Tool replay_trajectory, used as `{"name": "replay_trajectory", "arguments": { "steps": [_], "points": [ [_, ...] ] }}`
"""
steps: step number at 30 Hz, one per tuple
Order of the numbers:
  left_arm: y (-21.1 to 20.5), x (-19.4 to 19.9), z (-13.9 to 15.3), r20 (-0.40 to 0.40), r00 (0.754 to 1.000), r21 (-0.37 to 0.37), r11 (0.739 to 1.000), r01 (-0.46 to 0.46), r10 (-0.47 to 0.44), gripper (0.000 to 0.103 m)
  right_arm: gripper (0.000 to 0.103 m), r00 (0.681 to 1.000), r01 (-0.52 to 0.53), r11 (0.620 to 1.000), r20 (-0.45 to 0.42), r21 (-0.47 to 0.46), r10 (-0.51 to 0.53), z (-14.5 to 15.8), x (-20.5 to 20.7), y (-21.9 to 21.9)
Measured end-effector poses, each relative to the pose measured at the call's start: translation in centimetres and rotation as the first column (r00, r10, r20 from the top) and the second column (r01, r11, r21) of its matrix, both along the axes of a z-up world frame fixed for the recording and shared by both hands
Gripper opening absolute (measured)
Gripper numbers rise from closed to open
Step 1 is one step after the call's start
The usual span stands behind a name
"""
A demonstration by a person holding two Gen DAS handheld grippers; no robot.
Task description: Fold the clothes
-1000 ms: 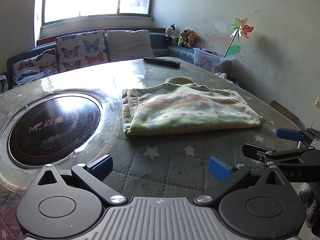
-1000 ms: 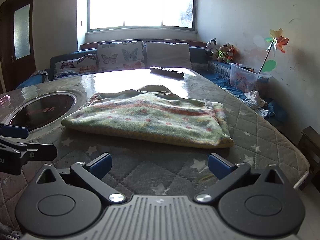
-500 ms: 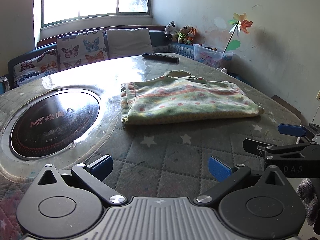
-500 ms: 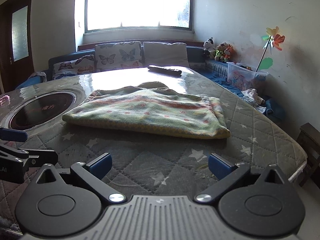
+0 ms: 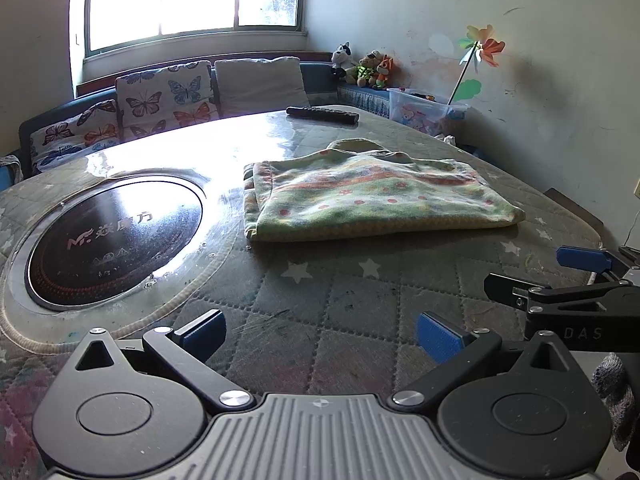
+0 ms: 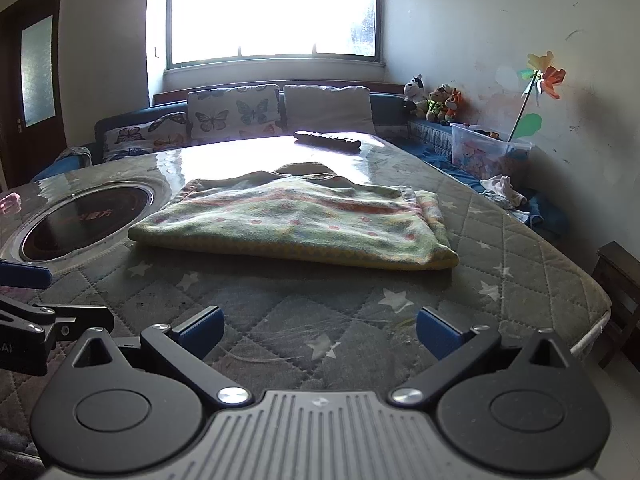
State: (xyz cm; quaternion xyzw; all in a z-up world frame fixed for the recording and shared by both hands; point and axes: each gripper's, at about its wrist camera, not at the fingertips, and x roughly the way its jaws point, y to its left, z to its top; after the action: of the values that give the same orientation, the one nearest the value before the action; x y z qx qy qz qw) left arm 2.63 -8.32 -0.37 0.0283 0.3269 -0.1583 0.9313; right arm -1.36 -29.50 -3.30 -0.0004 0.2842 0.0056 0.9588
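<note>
We note the folded garment (image 5: 372, 200) lying flat on the quilted table (image 5: 340, 304), long axis running left to right across both views, neckline toward the window (image 6: 272, 8). Our left gripper (image 5: 320, 334) and right gripper (image 6: 318, 328) hover above the near table edge, well short of the cloth, jaws apart, nothing between them. A round cooktop (image 5: 116, 236) sits left of the garment; a remote (image 5: 322, 115) lies beyond it. Butterfly cushions (image 6: 234, 114) line the bench under the window.

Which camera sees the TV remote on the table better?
The left wrist view: the remote lies clear and sharp beyond the folded shirt. The right wrist view shows it too, darker against window glare.
</note>
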Motion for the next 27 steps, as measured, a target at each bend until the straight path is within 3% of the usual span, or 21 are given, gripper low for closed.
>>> {"name": "replay_trajectory", "arguments": {
  "steps": [27],
  "points": [
    [0.04, -0.10, -0.12, -0.006, 1.000, 0.001, 1.000, 0.005, -0.005, 0.103, 0.103, 1.000, 0.009, 1.000, -0.012, 0.009, -0.008, -0.34, 0.41, 0.19]
  ]
}}
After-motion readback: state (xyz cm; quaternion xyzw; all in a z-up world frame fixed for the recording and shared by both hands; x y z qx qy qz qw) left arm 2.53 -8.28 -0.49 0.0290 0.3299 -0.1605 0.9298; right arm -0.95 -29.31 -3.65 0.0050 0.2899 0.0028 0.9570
